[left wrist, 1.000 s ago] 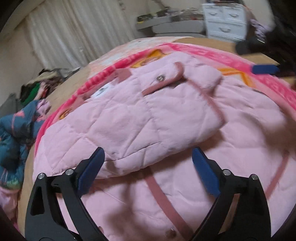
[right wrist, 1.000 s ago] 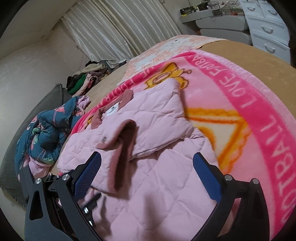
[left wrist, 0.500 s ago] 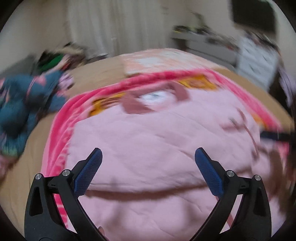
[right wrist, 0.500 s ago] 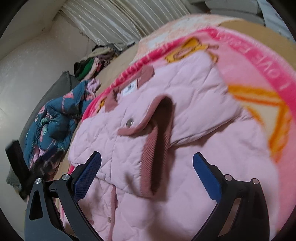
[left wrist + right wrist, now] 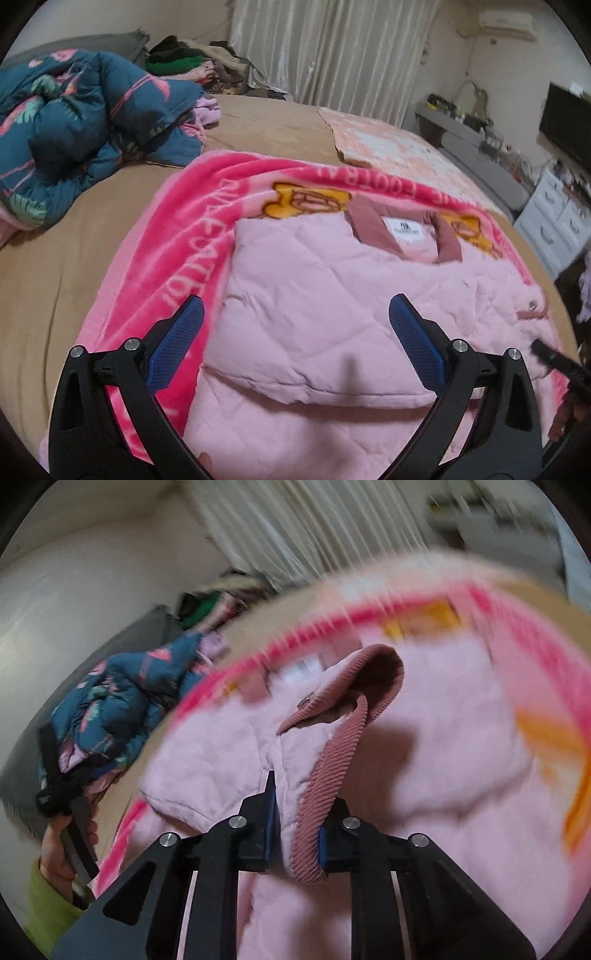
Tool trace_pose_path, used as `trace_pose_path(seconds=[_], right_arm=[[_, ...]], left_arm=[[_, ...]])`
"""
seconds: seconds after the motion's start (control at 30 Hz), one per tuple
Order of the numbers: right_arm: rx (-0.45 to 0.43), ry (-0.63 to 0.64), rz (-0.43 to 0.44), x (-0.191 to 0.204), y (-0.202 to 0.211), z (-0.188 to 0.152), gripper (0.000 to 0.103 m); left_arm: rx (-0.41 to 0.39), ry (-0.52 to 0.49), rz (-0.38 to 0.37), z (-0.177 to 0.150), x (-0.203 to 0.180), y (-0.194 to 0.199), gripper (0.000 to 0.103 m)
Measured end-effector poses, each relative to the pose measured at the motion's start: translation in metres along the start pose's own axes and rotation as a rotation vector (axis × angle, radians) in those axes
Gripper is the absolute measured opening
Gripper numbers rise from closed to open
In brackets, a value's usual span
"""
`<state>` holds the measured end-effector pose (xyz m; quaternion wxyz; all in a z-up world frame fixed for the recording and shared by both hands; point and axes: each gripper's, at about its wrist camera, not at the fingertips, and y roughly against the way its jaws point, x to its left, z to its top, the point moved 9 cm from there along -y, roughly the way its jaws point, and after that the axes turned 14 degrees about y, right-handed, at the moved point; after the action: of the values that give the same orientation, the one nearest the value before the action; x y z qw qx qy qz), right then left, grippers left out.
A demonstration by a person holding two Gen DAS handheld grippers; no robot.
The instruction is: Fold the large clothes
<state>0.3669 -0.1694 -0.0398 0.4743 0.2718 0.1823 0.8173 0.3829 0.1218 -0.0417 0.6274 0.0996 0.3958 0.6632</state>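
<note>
Left wrist view. The left gripper (image 5: 295,328) is hovering in the lower centre of the frame with its blue-padded fingers (image 5: 175,349) standing wide apart and nothing between them. The pink quilted jacket (image 5: 332,295) is lying partly folded across the centre and lower right, with its dusty-rose collar (image 5: 364,225) pointing toward the top of the frame. A white neck label (image 5: 404,230) is showing inside the collar; its print is too small to read. A metal snap (image 5: 532,304) is showing at the right edge of the jacket. The jacket is resting on a hot-pink blanket (image 5: 177,251) bearing white lettering that cannot be read reliably and an orange bear print (image 5: 306,201). The blanket is covering a tan bed sheet (image 5: 66,266). A dark teal floral comforter (image 5: 74,122) is lying bunched at upper left. Cream curtains (image 5: 332,51) are hanging at top centre, and a white drawer unit (image 5: 557,225) is standing at far right.

Right wrist view. This frame is motion-blurred. The right gripper (image 5: 293,834) is sitting at lower centre; its jaws have just been closing and are now clamped on the jacket's ribbed rose trim (image 5: 332,760), lifting that edge of the garment. The left hand (image 5: 59,853), in a yellow-green sleeve (image 5: 48,908), is showing at lower left.
</note>
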Motion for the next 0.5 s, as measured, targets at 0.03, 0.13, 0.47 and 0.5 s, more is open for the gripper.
trace_pose_path(seconds=[0.03,0.13,0.47,0.5], right_arm=[[-0.037,0.045,-0.010,0.003,0.008,0.018,0.016],[-0.079,0.106,-0.066,-0.004,0.018,0.049,0.016],[0.037,0.056,-0.159,-0.052,-0.020,0.015,0.016],[0.053,0.038,-0.161,-0.056,-0.023,0.009,0.016]], left_arm=[[-0.006,0.013,-0.008,0.004,0.001,0.001,0.094],[-0.018,0.022,-0.028,0.009,0.001,0.001,0.094],[0.033,-0.063,-0.053,-0.017,-0.018,-0.018,0.094],[0.037,-0.073,-0.055,-0.019,-0.020,-0.019,0.094]])
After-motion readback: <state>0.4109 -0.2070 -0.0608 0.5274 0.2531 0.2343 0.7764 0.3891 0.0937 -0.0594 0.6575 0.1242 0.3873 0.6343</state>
